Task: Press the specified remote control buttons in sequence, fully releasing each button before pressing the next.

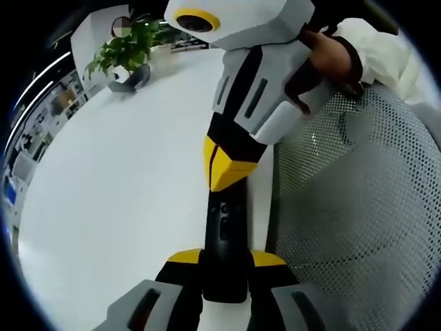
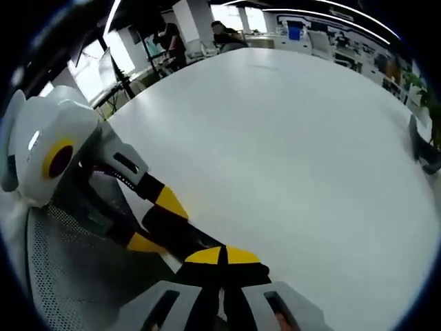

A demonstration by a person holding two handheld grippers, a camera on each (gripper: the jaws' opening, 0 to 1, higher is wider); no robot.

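Spanning both views: big white table (image 1: 124, 179), mostly bare. Grey mesh chair back (image 1: 351, 207) sits at its edge, right side of the left gripper view. Potted plant (image 1: 127, 52) in a grey pot at the far end of the table. Left gripper (image 1: 225, 261) is clamped on the black remote control (image 1: 224, 252), jaws on either side of it, remote pointing away over the table edge. Right gripper (image 1: 226, 165) comes in from above with a hand (image 1: 324, 58) on it; its yellow tips are pinched together, nothing between them, tip touching or just above the remote's upper buttons — can't tell which. Right gripper view matches: closed yellow tips meeting the remote.
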